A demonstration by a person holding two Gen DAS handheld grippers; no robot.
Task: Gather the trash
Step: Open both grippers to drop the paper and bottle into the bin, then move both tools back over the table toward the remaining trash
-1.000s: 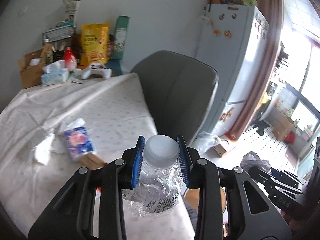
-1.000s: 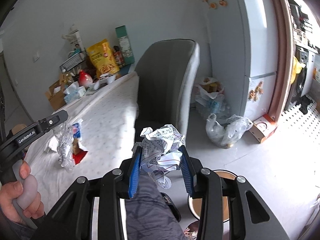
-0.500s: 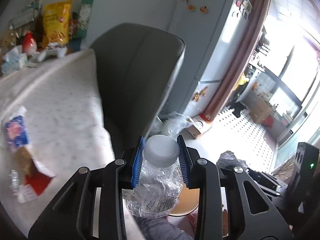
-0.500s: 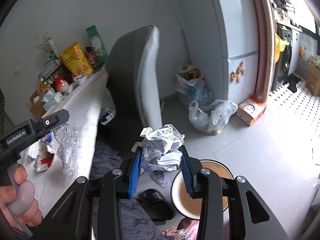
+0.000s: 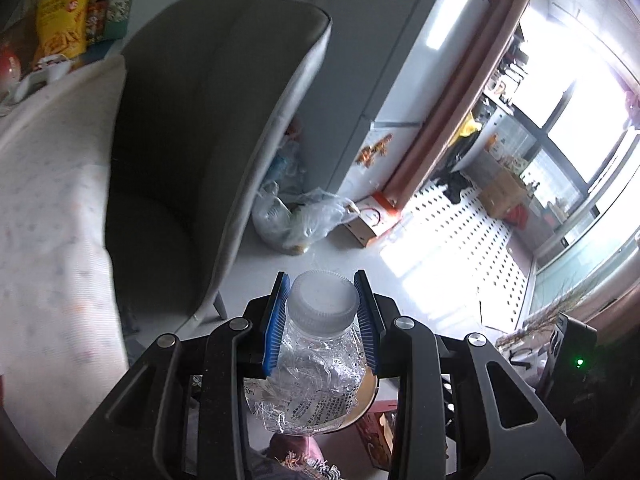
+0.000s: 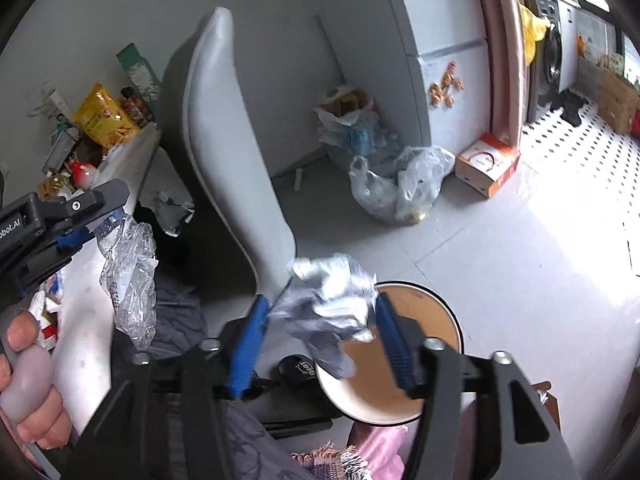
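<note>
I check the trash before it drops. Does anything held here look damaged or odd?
Yes. The plastic bottle clamped in the left gripper is crushed below its cap. The crumpled paper sits loose between the right gripper's opening jaws, above the round bin.

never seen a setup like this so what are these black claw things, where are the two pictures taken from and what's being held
No robot here: a person holds a handheld two-finger gripper in each hand, and each picture comes from a fisheye camera on one gripper, looking along its fingers. In the left wrist view, the left gripper is clamped on a crushed clear plastic bottle with a white cap. In the right wrist view, the right gripper has its jaws opening, with a crumpled paper wad between them, above a round bin on the floor. A grey chair stands beside a cloth-covered table, with snack bags at its far end.
</note>
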